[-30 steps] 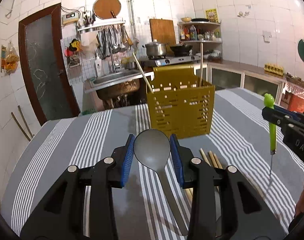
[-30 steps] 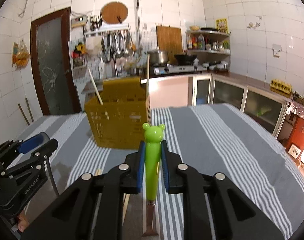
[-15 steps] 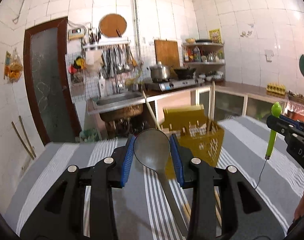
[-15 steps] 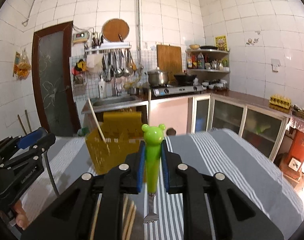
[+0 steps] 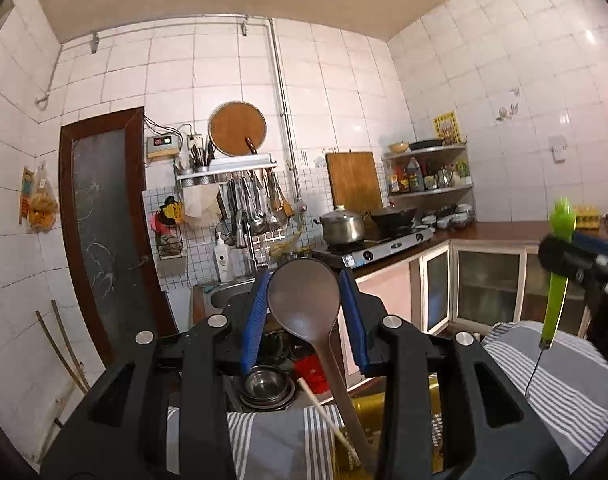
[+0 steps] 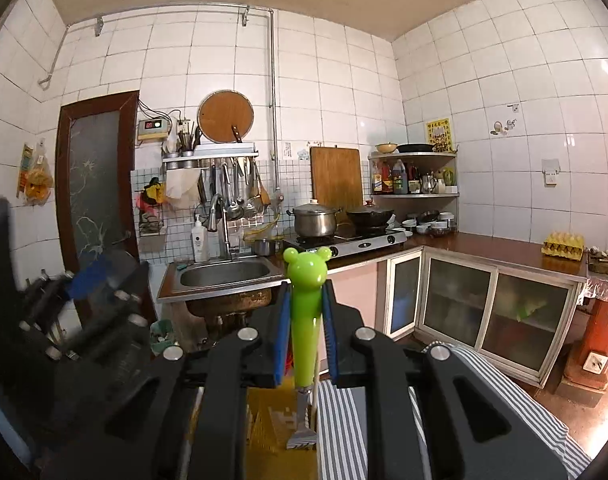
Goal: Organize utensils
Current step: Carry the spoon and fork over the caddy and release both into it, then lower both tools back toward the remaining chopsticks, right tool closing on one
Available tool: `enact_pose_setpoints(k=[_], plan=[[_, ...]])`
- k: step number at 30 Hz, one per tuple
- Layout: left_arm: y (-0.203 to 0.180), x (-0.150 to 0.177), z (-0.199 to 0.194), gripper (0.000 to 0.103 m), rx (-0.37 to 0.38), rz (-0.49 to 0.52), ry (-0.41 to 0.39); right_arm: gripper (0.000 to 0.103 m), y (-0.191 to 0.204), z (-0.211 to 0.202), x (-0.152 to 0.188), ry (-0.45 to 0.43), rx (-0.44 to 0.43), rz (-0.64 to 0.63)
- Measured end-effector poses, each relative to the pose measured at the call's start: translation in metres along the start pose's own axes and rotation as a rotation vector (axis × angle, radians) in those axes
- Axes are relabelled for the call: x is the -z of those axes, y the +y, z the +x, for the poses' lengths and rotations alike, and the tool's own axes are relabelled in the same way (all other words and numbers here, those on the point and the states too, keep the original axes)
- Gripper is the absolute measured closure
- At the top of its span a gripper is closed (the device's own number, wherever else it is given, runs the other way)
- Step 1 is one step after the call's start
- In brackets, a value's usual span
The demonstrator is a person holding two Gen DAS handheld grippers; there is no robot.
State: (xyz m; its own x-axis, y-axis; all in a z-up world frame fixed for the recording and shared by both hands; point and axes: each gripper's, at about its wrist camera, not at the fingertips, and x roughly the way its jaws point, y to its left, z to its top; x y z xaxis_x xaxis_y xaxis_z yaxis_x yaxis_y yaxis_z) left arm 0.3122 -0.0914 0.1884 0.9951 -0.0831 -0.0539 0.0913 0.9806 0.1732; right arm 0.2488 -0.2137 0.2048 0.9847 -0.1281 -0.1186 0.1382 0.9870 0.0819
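Left gripper [image 5: 304, 312] pinching a grey spoon [image 5: 305, 300] by the bowl, handle slanting down toward the yellow basket [image 5: 369, 412] (mostly hidden behind the fingers). Right gripper [image 6: 305, 328] clamped on a green bear-headed fork [image 6: 304, 320], tines hanging just above the basket [image 6: 264, 420]. Basket on a striped cloth [image 6: 463, 380], one chopstick [image 5: 323, 412] leaning inside.

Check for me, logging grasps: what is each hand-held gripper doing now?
Left hand-held gripper: closed on the metal spoon.
Right hand-held gripper: closed on the green bear-handled fork.
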Motion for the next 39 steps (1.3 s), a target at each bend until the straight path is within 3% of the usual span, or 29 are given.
enact_pose_setpoints(k=[8, 14, 19, 21, 22, 23, 25, 31, 39], plan=[[-0.005, 0.053, 0.06, 0.068, 0.012, -0.048, 0.129, 0.087, 0.003, 0.057, 0.029, 0.081, 0.024, 0.045], [-0.004, 0.09, 0.077, 0.068, 0.012, -0.053, 0.21, 0.087, -0.007, 0.091, 0.073, 0.216, 0.003, 0.068], [0.004, 0.09, 0.077, 0.068, 0.046, -0.085, 0.265, 0.087, -0.011, 0.108, 0.098, 0.322, -0.008, 0.046], [0.008, 0.084, 0.069, 0.062, 0.052, -0.089, 0.267, 0.086, -0.014, 0.111, 0.101, 0.363, -0.023, 0.054], [0.011, 0.078, 0.064, 0.051, 0.053, -0.089, 0.272, 0.081, -0.016, 0.11, 0.1, 0.366, -0.018, 0.051], [0.014, 0.074, 0.058, 0.04, 0.053, -0.094, 0.274, 0.066, -0.019, 0.106, 0.098, 0.353, -0.005, 0.049], [0.021, 0.066, 0.046, 0.03, 0.048, -0.102, 0.274, 0.05, -0.027, 0.092, 0.09, 0.32, 0.002, 0.061], [0.041, 0.057, 0.001, 0.006, 0.041, -0.121, 0.298, 0.046, -0.046, 0.042, 0.075, 0.299, 0.002, 0.051], [0.047, 0.092, -0.057, 0.005, 0.091, -0.169, 0.417, 0.046, -0.045, -0.02, 0.12, 0.385, -0.04, 0.011]])
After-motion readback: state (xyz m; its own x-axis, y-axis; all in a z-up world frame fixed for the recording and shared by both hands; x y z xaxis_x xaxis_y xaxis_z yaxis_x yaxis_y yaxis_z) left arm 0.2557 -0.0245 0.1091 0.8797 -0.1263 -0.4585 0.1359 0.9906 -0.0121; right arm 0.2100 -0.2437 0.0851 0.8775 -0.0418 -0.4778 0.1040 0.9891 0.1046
